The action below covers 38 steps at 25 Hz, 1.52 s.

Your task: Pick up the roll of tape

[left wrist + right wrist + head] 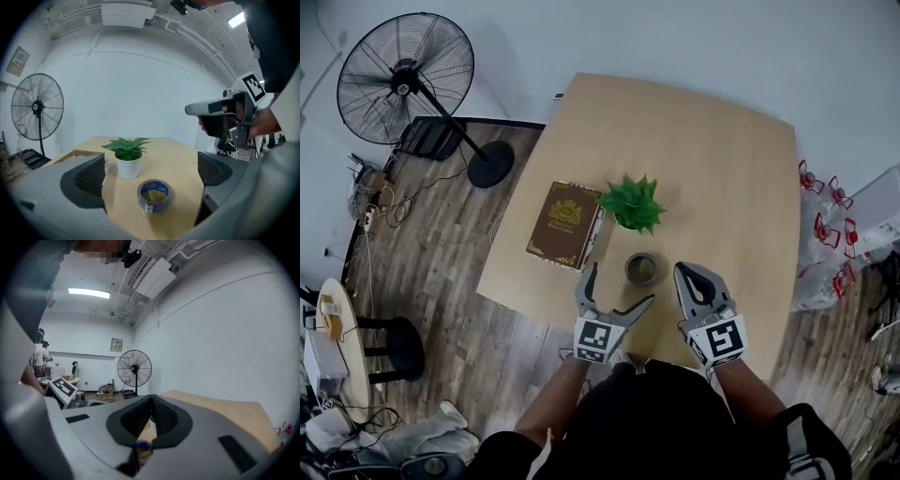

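The roll of tape (641, 269) lies flat on the wooden table (722, 169) near its front edge, blue-printed with a brown core. My left gripper (621, 283) stands open just left of it, fingers spread wide. In the left gripper view the tape (153, 195) sits low between the two pads (86, 178), untouched. My right gripper (684, 272) is shut just right of the roll, with nothing in it. In the right gripper view the pads (140, 416) meet, and a sliver of tape (143, 446) shows below them.
A potted green plant (633, 202) stands just behind the tape, with a brown book (565, 224) to its left. A floor fan (405, 77) stands off the table's left. A small round table (337, 328) stands at the far left, and bags (825, 234) lie on the right.
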{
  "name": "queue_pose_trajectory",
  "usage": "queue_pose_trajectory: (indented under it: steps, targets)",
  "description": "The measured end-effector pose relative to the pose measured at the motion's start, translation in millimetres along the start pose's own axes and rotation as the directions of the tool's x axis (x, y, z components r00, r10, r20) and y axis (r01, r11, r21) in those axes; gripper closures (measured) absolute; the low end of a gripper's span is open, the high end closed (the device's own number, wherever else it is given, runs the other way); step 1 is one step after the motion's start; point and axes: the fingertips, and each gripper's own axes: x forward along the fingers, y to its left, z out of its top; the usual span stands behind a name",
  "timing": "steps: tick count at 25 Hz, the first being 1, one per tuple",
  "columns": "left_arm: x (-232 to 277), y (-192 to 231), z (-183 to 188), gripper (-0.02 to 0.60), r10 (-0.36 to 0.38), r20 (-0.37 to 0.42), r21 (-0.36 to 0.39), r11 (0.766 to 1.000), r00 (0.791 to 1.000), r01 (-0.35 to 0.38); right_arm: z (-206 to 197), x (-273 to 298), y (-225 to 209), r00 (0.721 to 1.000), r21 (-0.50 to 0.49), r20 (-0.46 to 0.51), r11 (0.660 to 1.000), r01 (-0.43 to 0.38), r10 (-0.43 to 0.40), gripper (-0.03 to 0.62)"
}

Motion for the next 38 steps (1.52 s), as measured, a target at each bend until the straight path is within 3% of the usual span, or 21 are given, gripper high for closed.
queue_pose_trajectory:
  steps: [9, 19, 29, 38]
  targets:
    - [27, -12, -57, 0.018, -0.033, -0.177, 0.066, 0.997, 0.984, 0.045, -6, 0, -16, 1.0, 0.016, -0.006, 1.0, 0.016, -0.016, 0.6]
    - [58, -7, -103, 0.02, -0.032, -0.294, 0.057, 0.997, 0.955, 0.052, -17, -8, -33, 0.998, 0.022, -0.032, 0.999, 0.045, -0.045, 0.6]
    - [82, 0, -123, 0.02, -0.056, -0.351, 0.065, 0.994, 0.935, 0.084, -36, -23, -54, 0.993, 0.035, -0.079, 0.995, 0.093, -0.09, 0.6]
    - [95, -6, -130, 0.02, -0.087, -0.376, 0.068, 0.99, 0.923, 0.121, -39, -41, -91, 0.98, 0.034, -0.087, 0.983, 0.182, -0.179, 0.6]
